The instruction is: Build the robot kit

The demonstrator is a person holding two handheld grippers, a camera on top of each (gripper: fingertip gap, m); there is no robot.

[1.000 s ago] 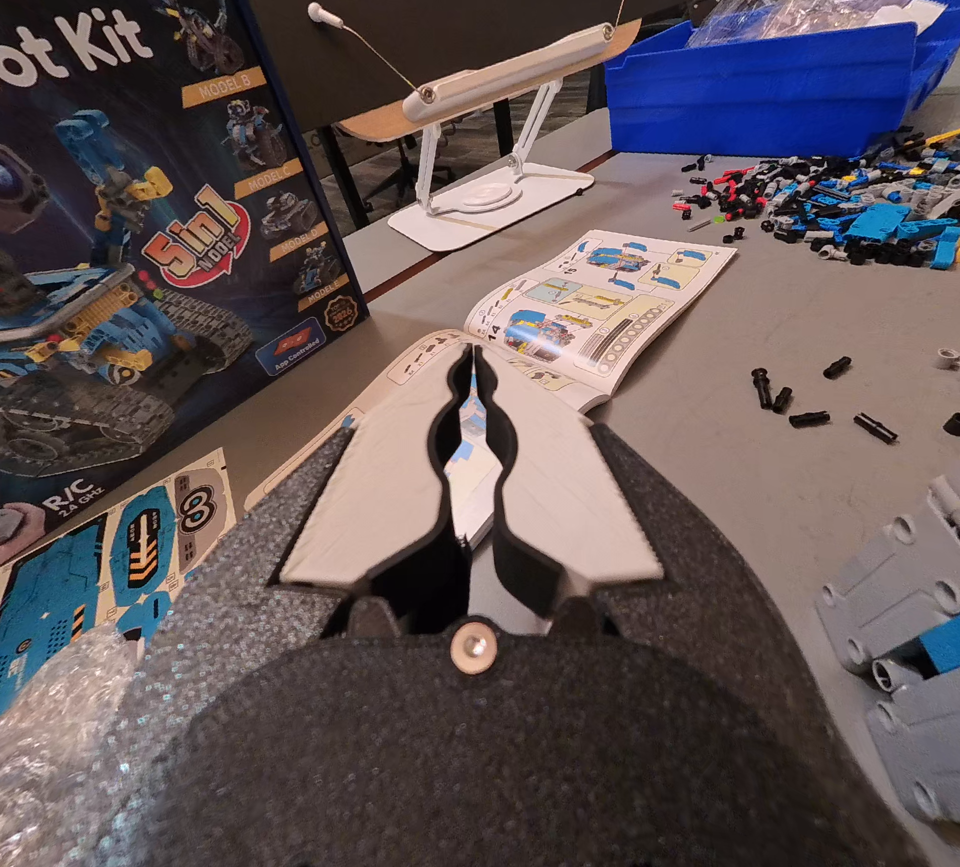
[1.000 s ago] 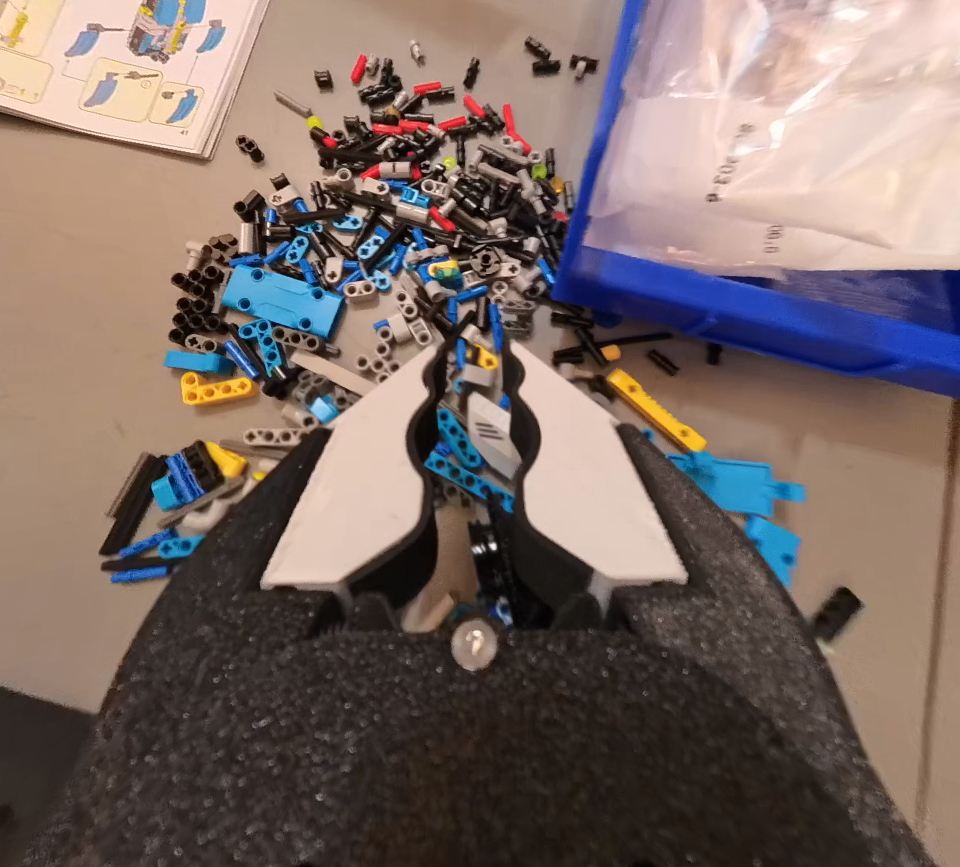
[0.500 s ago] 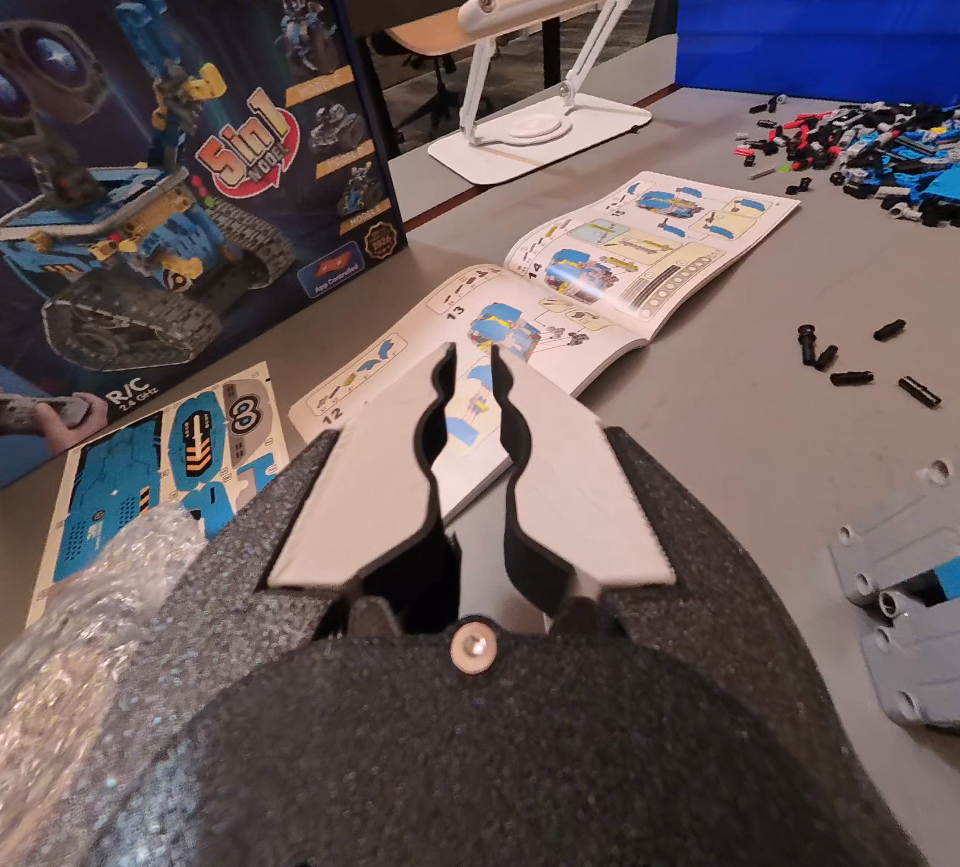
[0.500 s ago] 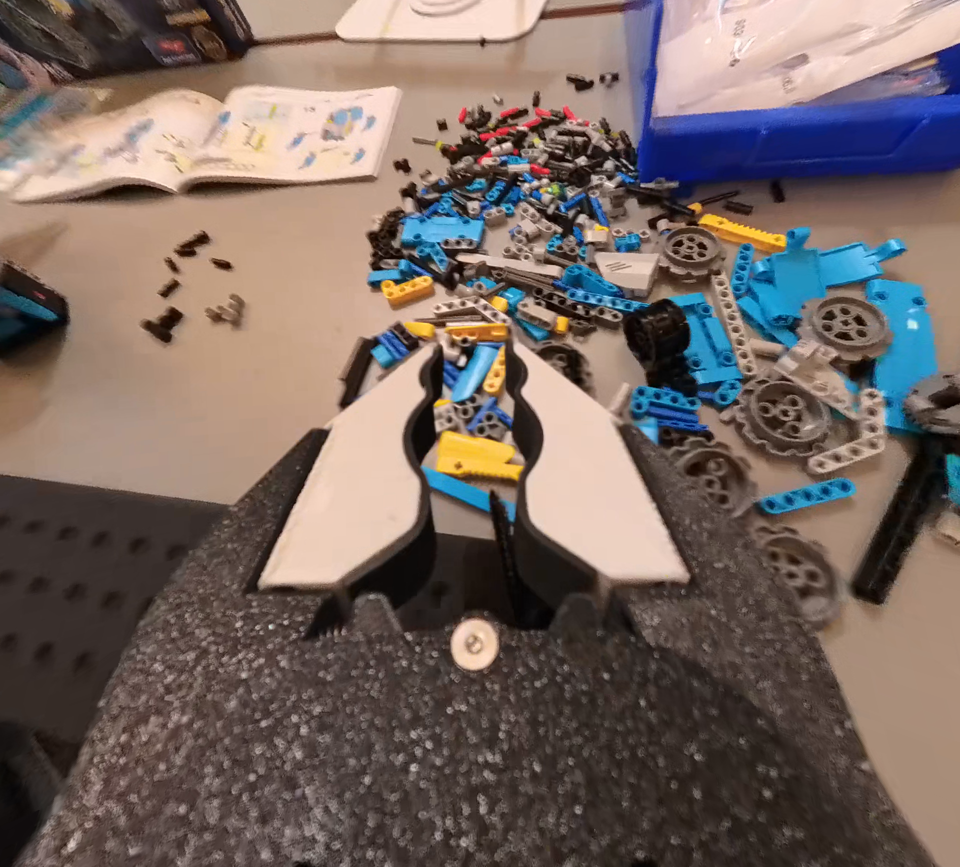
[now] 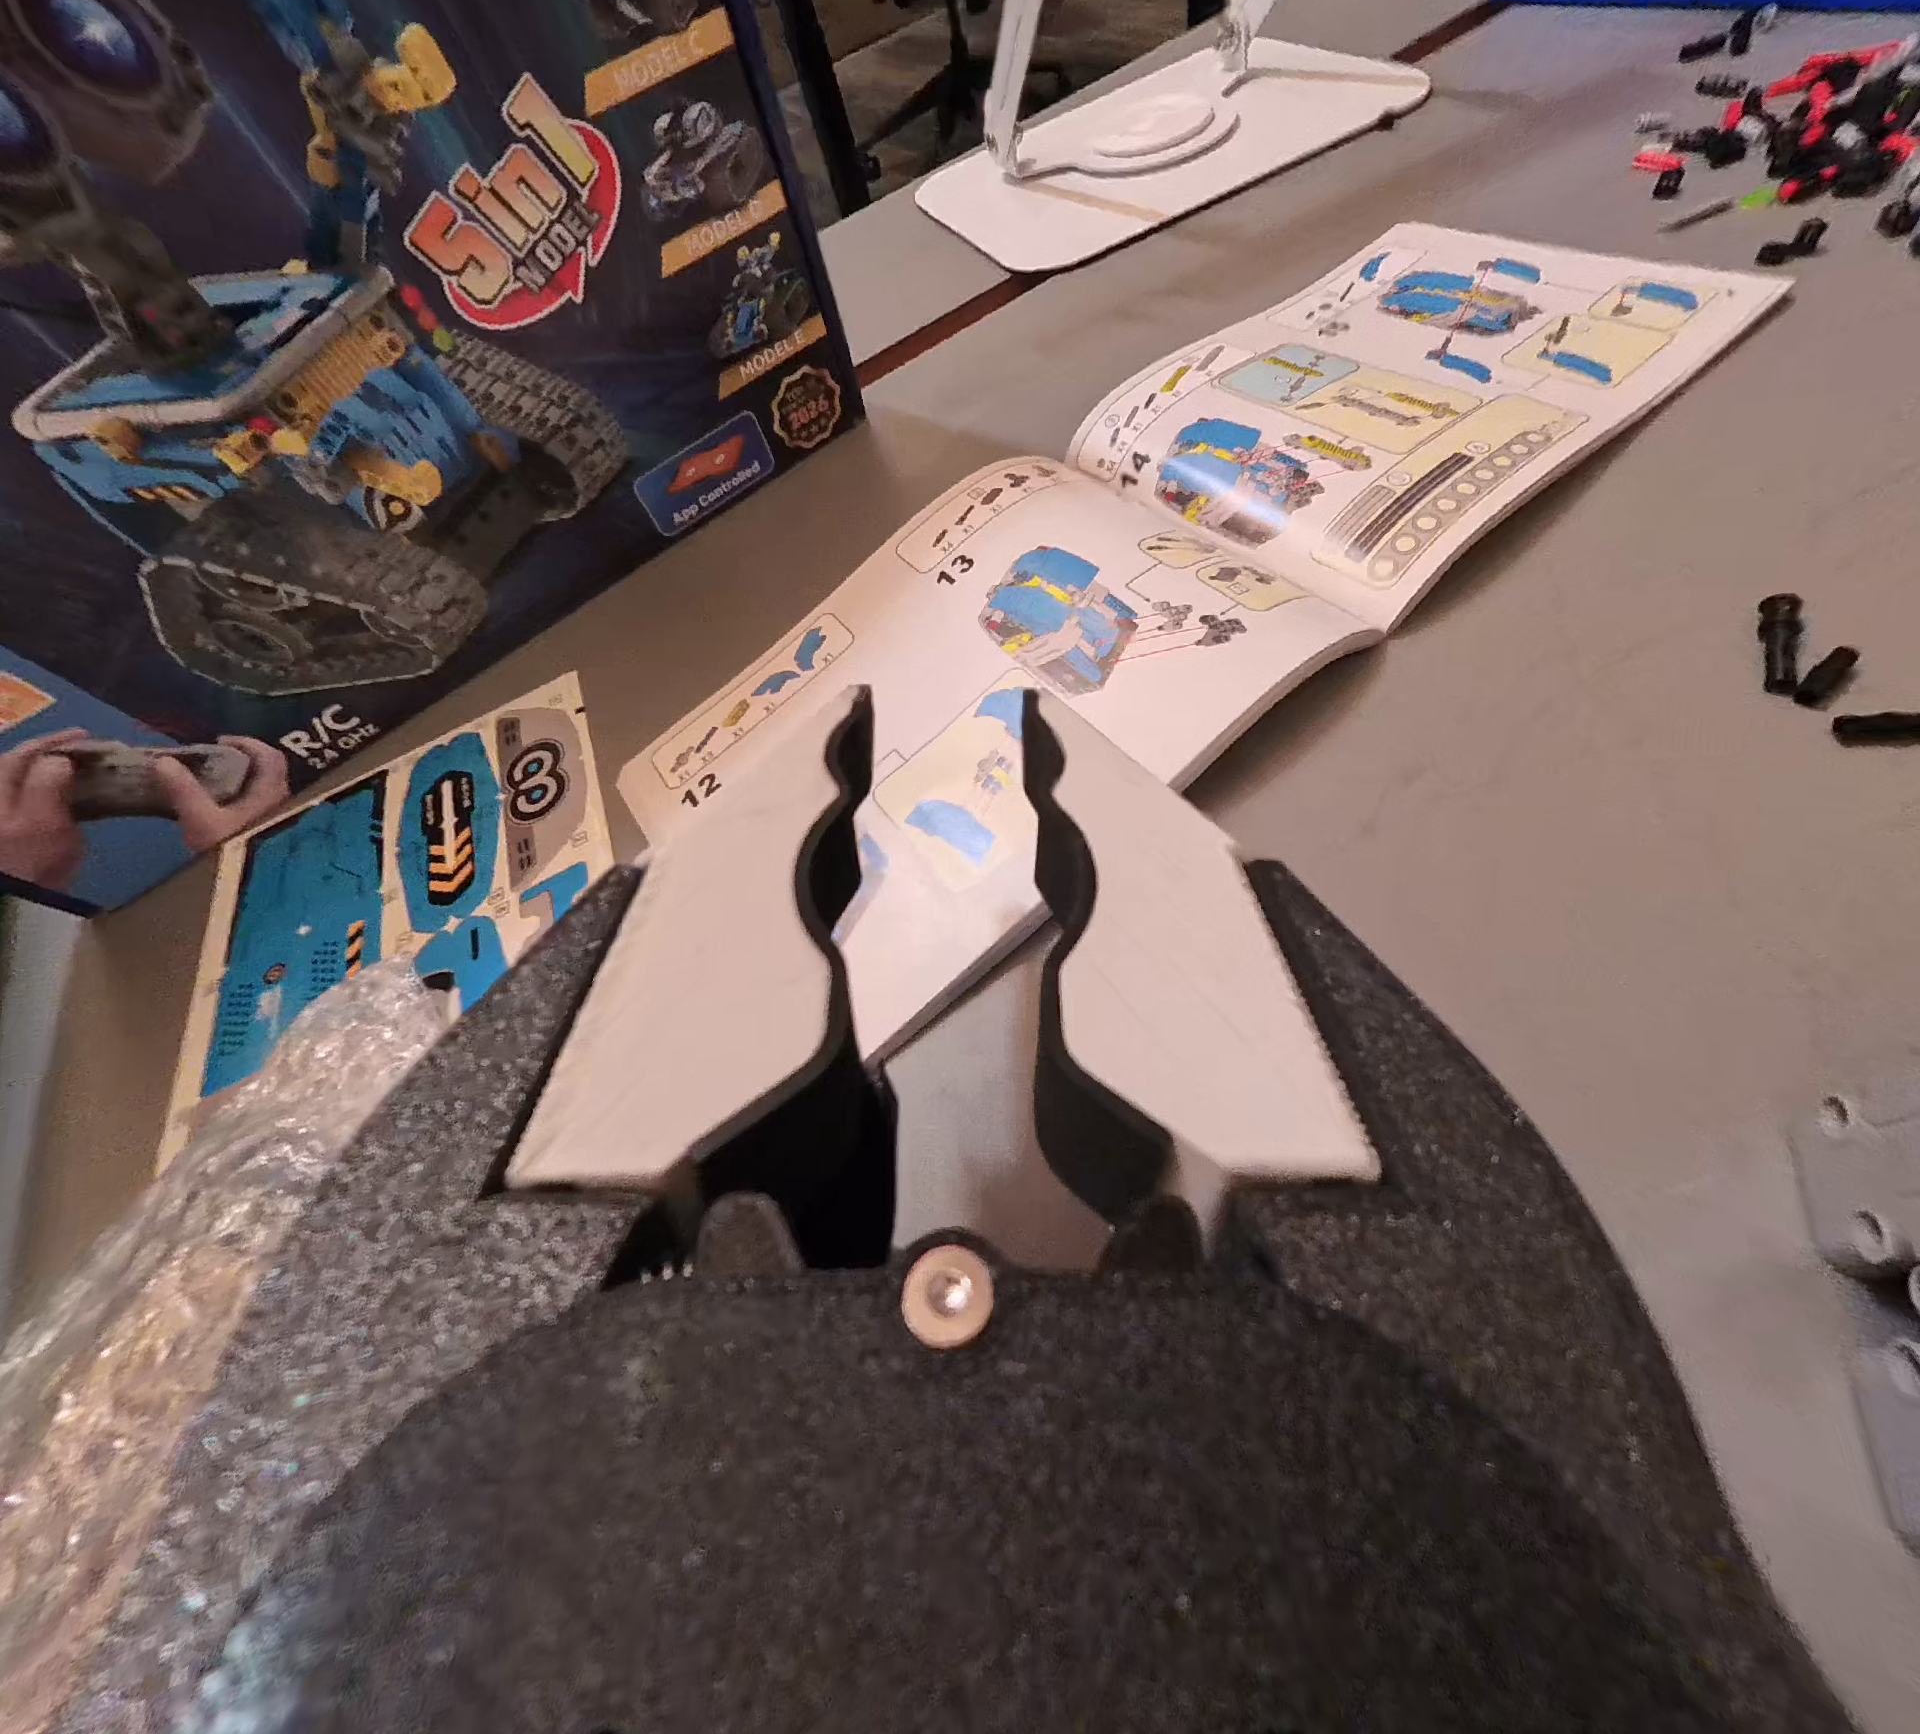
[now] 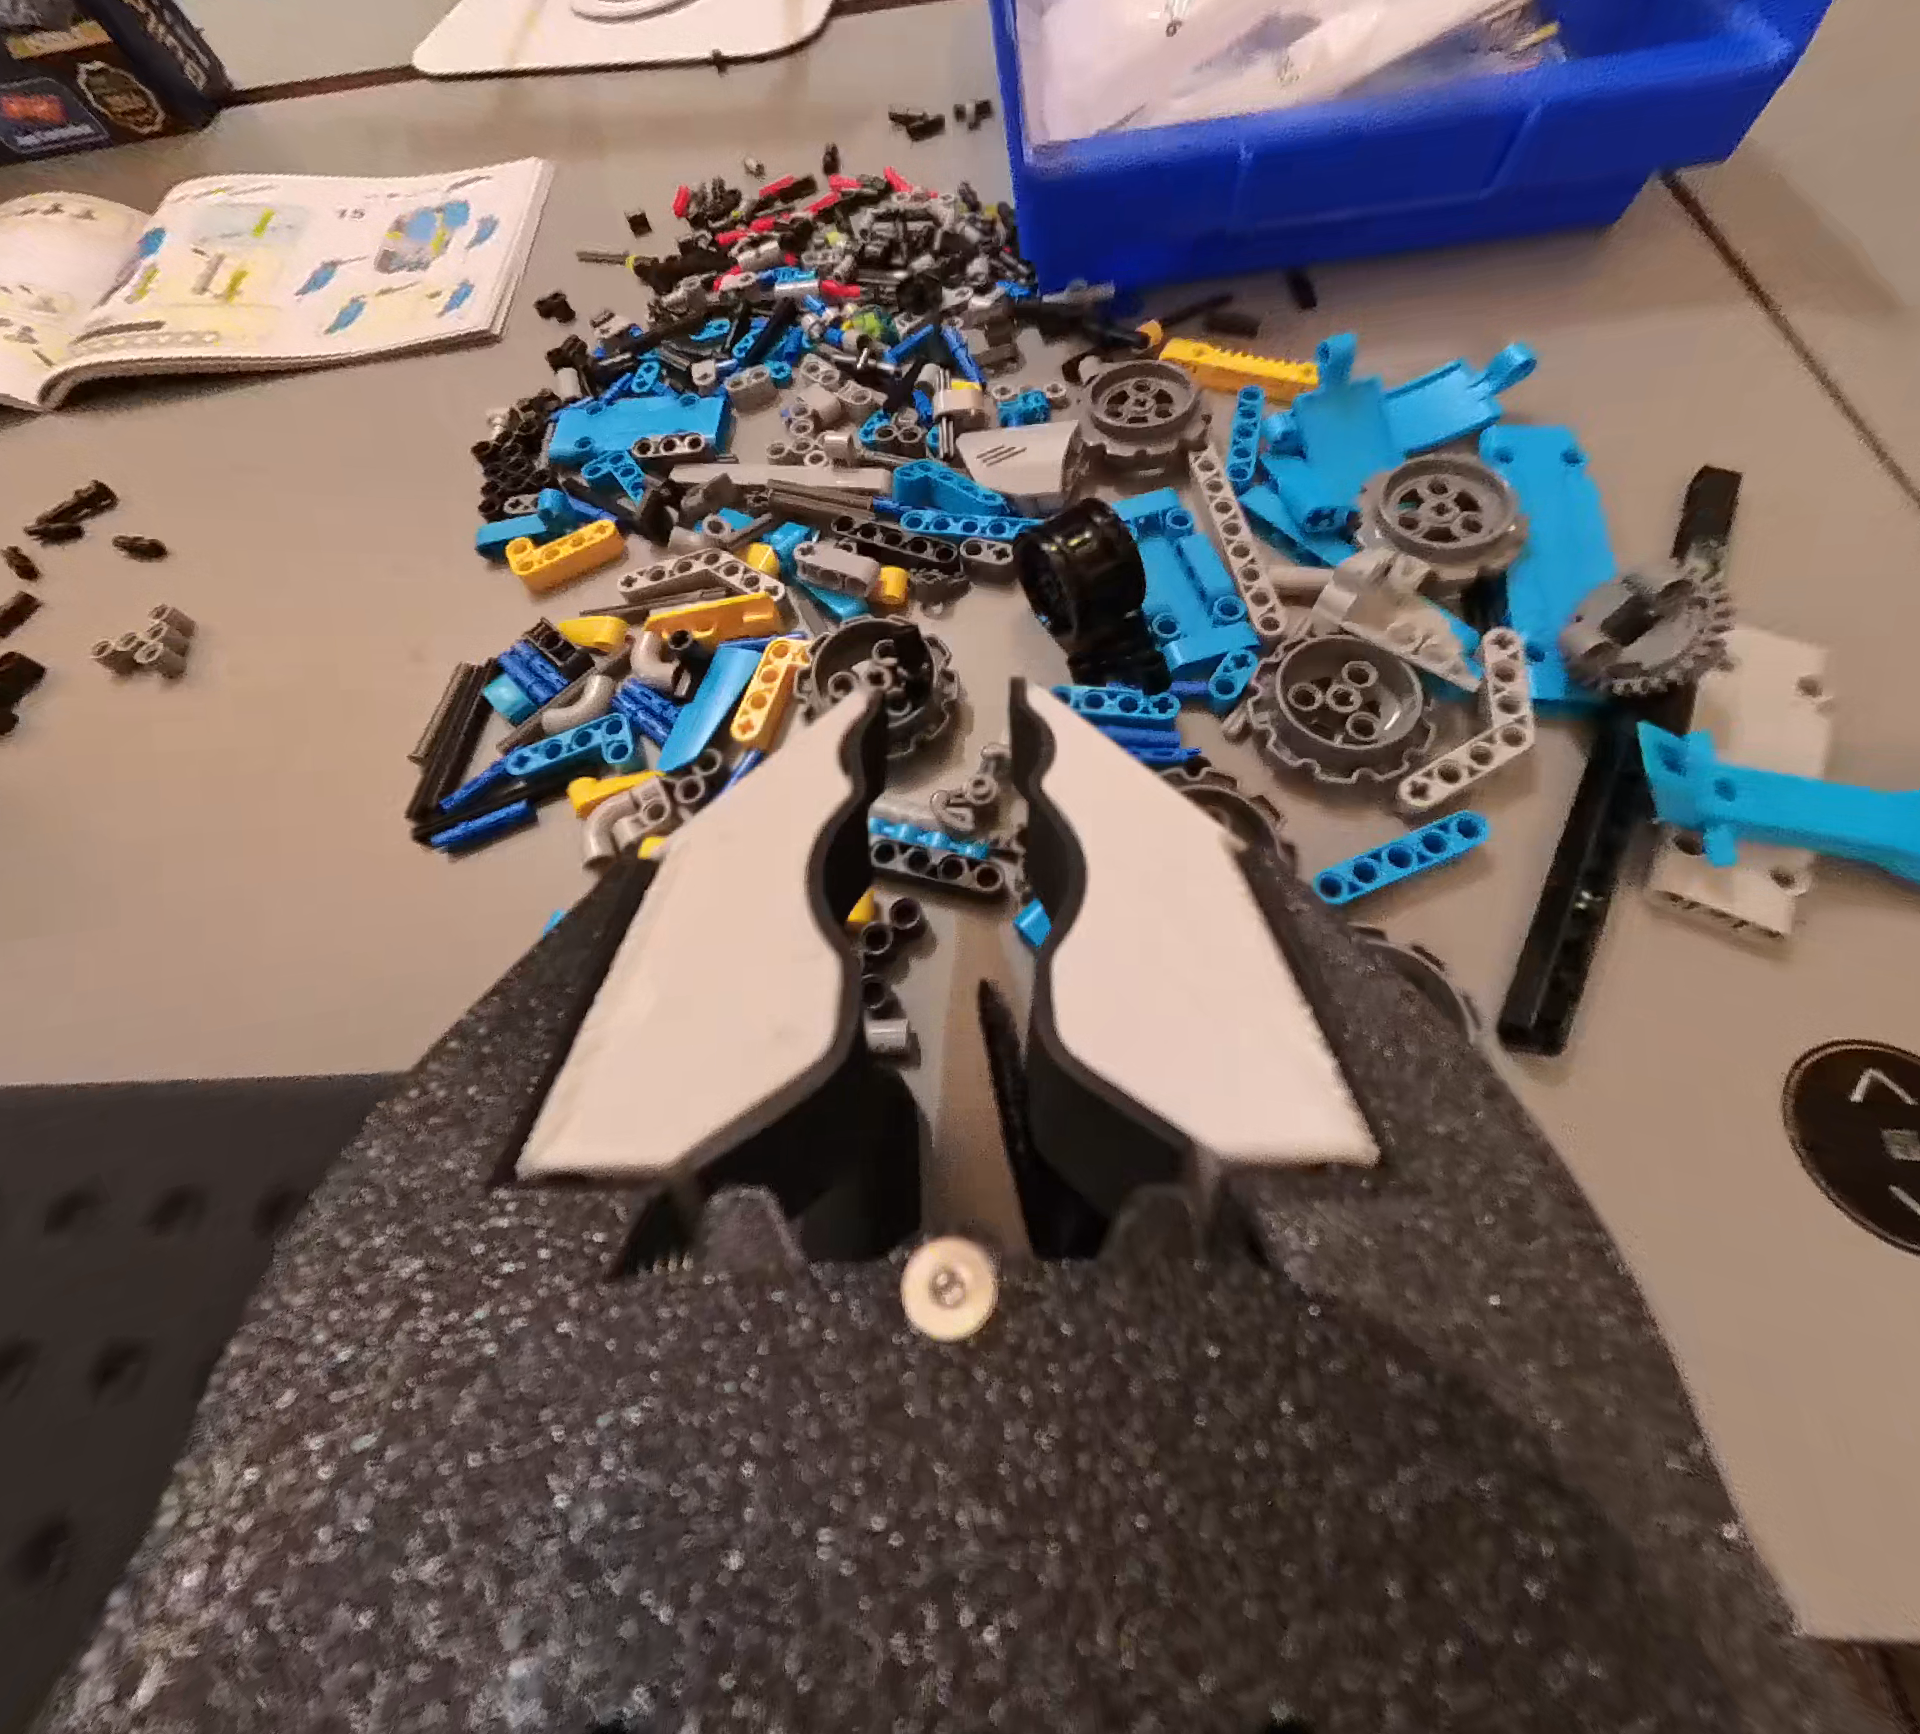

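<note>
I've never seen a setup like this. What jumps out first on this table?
The big heap of small blue, black, grey and yellow plastic building pieces on the grey table, just ahead of the open right tongs, with a blue plastic bin of clear bags behind it. On the other side, the open left tongs hover over an open white instruction booklet, beside a tall dark toy box standing upright.

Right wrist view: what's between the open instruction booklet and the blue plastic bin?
The pile of small black, red, grey and blue building pieces lies between the booklet and the bin, on the grey table.
</note>
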